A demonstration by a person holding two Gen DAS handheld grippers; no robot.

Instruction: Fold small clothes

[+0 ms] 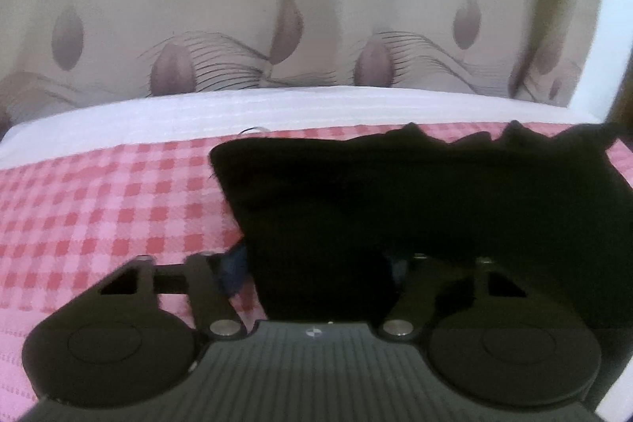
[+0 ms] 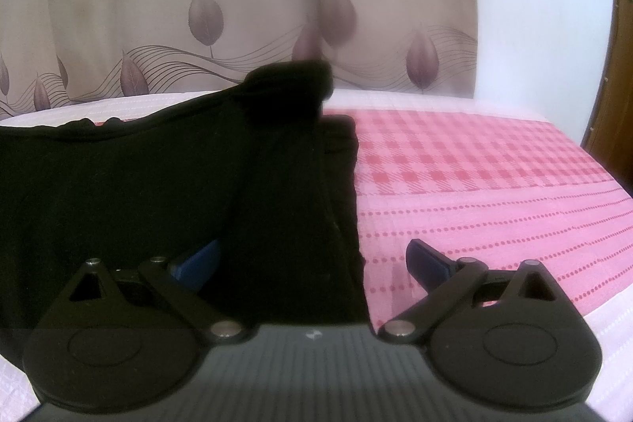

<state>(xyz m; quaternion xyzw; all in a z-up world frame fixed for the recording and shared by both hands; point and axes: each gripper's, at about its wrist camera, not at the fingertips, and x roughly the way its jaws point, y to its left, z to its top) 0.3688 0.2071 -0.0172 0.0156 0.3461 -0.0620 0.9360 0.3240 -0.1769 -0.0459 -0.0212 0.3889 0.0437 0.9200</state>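
The jaws of the left gripper (image 1: 316,263) stood partly closed around the near left corner of the black garment (image 1: 395,192); only its left blue pad (image 1: 233,263) showed, just beside the cloth's edge, the other being lost in the dark fabric, so I could not tell whether the pads pressed the cloth or merely flanked it. The garment lay on the pink checked bedcover (image 1: 99,204), spreading rightward and away from those jaws, its far edge rumpled near the white strip (image 1: 277,105) below the leaf-patterned curtain (image 1: 178,6).

In the right wrist view the right gripper (image 2: 312,260) stood wide, gripping nothing; 1 blue pad (image 2: 198,262) lay over the black garment (image 2: 118,184) and the other pad (image 2: 429,262) over the pink bedcover (image 2: 494,184), so the cloth's near right edge ran straight up between the 2 fingers; a bunched fold (image 2: 292,82) rose at the far end of that edge.

The garment's long axis ran left to right between the 2 grippers; each hand sat at its own near corner, the left seeming the more committed; the coming fold looked to hinge on both near corners being caught and carried away toward the curtain.
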